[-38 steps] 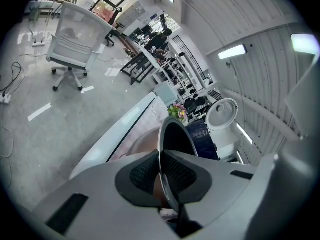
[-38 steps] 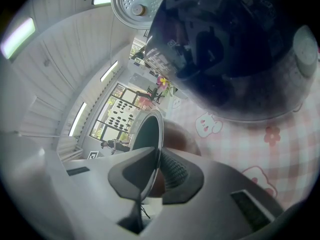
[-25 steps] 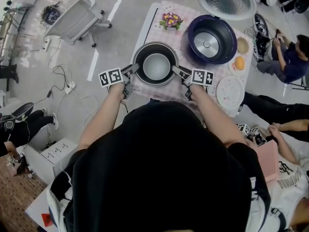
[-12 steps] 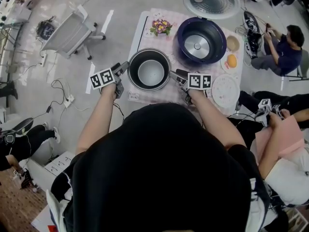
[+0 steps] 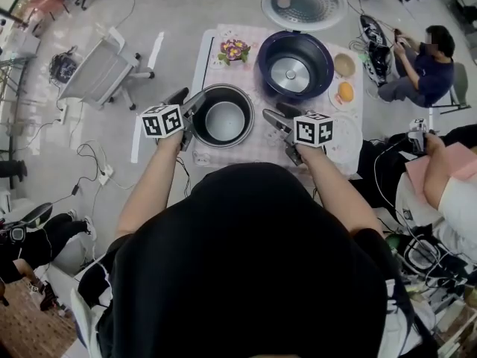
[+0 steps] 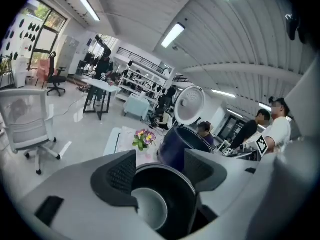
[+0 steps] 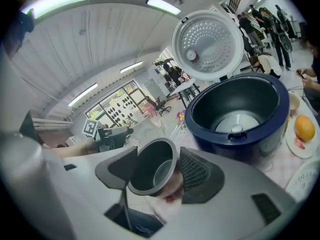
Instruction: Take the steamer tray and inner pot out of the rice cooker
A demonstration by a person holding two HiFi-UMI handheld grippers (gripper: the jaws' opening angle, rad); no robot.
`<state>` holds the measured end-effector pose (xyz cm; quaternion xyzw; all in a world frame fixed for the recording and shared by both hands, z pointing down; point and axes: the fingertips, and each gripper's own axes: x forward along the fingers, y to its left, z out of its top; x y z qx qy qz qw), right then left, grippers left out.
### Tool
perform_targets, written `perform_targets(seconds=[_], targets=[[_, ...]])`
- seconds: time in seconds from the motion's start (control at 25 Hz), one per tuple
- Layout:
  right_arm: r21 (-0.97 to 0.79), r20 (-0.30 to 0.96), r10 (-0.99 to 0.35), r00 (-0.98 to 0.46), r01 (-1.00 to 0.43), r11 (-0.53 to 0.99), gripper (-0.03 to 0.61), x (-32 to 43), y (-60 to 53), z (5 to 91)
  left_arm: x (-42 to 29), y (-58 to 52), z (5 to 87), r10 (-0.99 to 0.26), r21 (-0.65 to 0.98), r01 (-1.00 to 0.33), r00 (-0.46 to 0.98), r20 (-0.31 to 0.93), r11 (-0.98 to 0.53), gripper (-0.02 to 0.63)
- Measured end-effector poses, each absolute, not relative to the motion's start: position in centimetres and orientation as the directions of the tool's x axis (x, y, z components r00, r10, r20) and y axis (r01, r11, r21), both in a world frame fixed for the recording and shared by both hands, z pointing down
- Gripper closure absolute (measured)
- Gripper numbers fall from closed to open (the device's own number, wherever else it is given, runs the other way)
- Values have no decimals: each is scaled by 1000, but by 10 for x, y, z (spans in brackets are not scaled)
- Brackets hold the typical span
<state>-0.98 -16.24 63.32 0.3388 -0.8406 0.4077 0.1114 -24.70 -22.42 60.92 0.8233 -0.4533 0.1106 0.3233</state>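
Round dark metal inner pot [image 5: 223, 118], left hand-held gripper [image 5: 189, 100], right hand-held gripper [image 5: 273, 112], jaws just opening, empty

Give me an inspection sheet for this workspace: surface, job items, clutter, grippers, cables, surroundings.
Surface: small table under a pink patterned cloth, crowded.
Job's things: inner pot out of the cooker, upright on the cloth; rice cooker open and empty, lid swung up.
Clutter: flowers, orange on a plate, small bowl.
Grippers: left gripper and right gripper flank the pot; jaws apart, have just been opening, pads not pressing on it.
Cables: power strip with loose leads on the floor, left of the table.
Surroundings: office chair on the left, seated person on the right.
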Motion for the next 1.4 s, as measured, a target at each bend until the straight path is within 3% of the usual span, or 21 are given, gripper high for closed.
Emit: perform_targets(seconds=[0.44,0.88,1.4], targets=[[-492,431,-643,-633,-762,420,293,70,-166,574,-154,-233,556,-583,354,-718,694,422,-599,301],[-382,410,-761,-504,-852,358,291,143,-153,533,-83,-231,522,-516,352,-618,784,345,-703,301],[-319,370,-845,-385,-908,274,293,197,-151,514,-39,-223,509,-481,300,-577,809,337,-760,301]])
